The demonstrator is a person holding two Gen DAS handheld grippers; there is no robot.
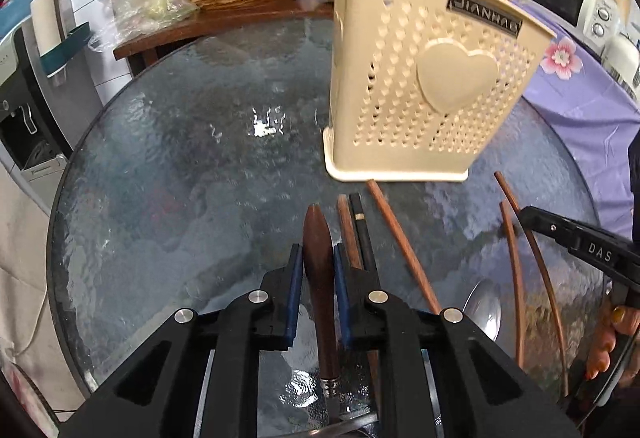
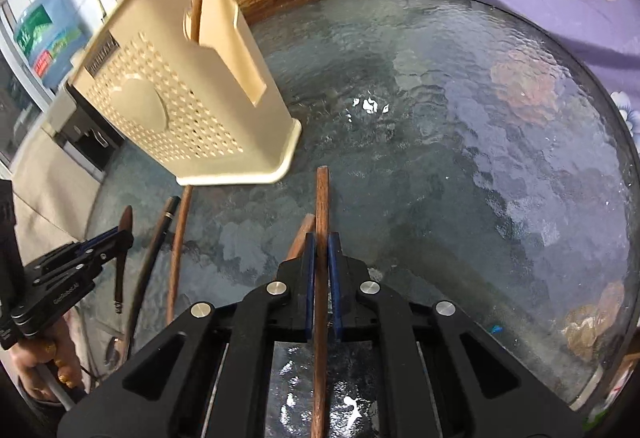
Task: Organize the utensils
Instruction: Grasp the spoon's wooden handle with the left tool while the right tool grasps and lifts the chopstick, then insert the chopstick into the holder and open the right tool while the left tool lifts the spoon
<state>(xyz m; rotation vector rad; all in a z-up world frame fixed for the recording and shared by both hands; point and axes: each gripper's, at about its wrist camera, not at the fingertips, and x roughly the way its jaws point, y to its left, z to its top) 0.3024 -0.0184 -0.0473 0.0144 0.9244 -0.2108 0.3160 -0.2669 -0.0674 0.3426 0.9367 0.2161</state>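
Two claws each grip one utensil just in front of the cream perforated plastic utensil holder with a raised heart [image 1: 432, 77], which stands on the round textured-glass counter [image 1: 160, 165]. The left claw [image 1: 317, 258] is nearly closed on a dark wooden handle with a metal ferrule [image 1: 318, 278]; its long axis runs along the fingers, rounded end toward the holder. The right claw [image 2: 321, 250] is pinched almost shut on a long brown wooden chopstick [image 2: 322, 205], which also points ahead, its tip to the right of the holder's base. Held near the middle, either utensil could likely swivel between the pads when tilted upright. The chopstick's tip might catch the holder's rim and tip the light holder, or miss its slot.
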